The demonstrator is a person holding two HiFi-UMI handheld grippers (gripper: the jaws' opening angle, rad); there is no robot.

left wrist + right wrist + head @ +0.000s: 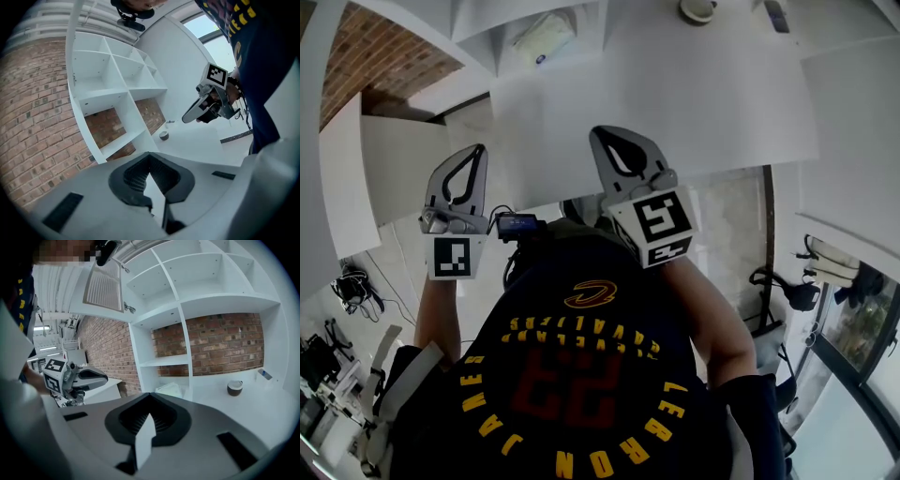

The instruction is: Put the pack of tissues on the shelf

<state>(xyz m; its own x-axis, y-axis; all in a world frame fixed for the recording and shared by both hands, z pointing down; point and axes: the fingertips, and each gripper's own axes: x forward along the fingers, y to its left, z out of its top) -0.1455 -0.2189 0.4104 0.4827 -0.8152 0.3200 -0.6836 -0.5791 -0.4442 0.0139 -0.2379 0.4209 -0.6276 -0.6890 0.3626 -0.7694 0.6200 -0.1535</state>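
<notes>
The pack of tissues [542,39], pale and soft, lies inside the bottom compartment of the white shelf [478,19]; the right gripper view shows the pack [168,389] low beside the shelf's upright. Both grippers are held up in front of the person, well back from the shelf. My left gripper [477,150] is shut with nothing in it, its tips [149,154] meeting. My right gripper [596,132] is shut and empty too, and its jaws [149,395] close to a point. Seen from the left gripper view, the right gripper [186,118] hangs over the table.
A white table [675,94] runs up to the shelf, against a brick wall [220,343]. A small dark cup [234,387] and a little flat object [265,374] stand on the table's far side. The upper shelf compartments [206,277] hold nothing.
</notes>
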